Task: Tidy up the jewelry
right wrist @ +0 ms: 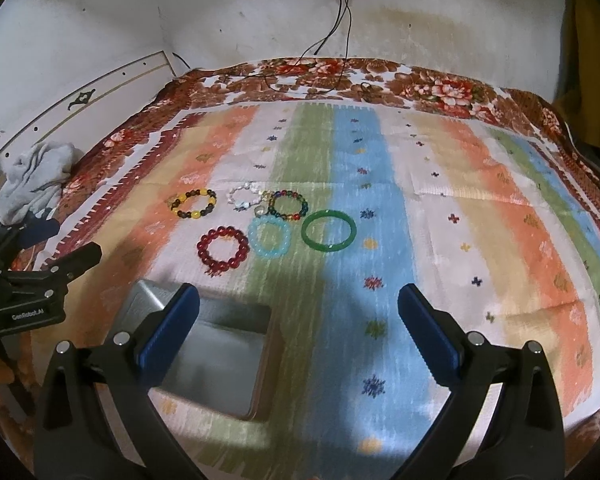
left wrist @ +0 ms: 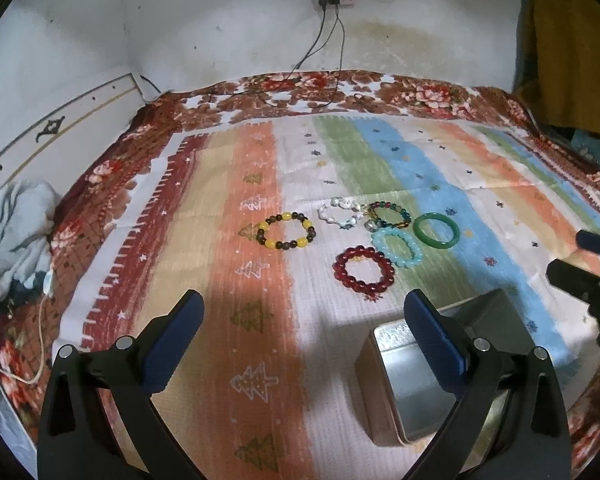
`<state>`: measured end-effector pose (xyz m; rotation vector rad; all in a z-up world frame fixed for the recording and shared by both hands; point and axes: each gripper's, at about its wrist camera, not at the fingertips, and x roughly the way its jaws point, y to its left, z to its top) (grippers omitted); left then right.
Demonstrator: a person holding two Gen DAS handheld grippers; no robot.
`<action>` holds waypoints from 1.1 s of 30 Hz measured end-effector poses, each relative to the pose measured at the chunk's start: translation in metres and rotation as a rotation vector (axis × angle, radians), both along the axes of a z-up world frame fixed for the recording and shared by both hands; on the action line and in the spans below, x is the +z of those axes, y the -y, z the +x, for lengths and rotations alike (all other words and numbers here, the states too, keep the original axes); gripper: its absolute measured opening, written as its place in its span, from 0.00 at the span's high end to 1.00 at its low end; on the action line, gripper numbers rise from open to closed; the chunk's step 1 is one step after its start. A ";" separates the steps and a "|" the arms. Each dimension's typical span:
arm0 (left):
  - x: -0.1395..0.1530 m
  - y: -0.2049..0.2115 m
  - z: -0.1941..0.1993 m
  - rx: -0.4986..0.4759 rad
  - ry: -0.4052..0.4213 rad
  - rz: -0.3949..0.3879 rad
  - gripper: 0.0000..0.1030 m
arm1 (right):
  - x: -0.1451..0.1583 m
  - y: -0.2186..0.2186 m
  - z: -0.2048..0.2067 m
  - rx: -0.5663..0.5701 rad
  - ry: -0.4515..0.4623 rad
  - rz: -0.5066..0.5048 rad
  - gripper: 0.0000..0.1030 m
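Green and stiff, the jade bangle (right wrist: 329, 231) is lying mid-frame on the bed (right wrist: 500, 208) beside softer bead bracelets (right wrist: 223, 248), probably slippery and fragile, best pinched across its rim, while both tools (left wrist: 304, 322) (right wrist: 299, 314) are standing wide, holding nothing.

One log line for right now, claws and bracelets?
left claw open | right claw open | six bracelets on cloth | tin empty

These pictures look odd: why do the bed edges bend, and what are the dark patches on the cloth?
Left wrist view: the fisheye lens curves the striped cloth, and a shadow falls between the open left gripper fingers. Right wrist view: same bending, shadow by the silver metal tin, the open right gripper sharp.
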<state>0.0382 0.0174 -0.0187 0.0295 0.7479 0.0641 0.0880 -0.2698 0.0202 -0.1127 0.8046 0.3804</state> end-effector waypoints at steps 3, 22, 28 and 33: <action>0.001 0.002 0.009 -0.022 -0.009 0.008 0.05 | 0.002 0.000 0.007 -0.002 0.009 -0.002 0.05; -0.003 -0.008 0.044 -0.057 0.014 0.039 0.05 | -0.002 0.000 0.058 -0.009 -0.055 0.003 0.05; -0.002 -0.008 0.058 -0.049 -0.032 0.060 0.05 | -0.002 -0.017 0.061 0.029 -0.014 -0.055 0.05; -0.004 -0.014 0.070 0.010 -0.056 0.052 0.05 | -0.006 -0.020 0.068 0.039 -0.026 -0.064 0.05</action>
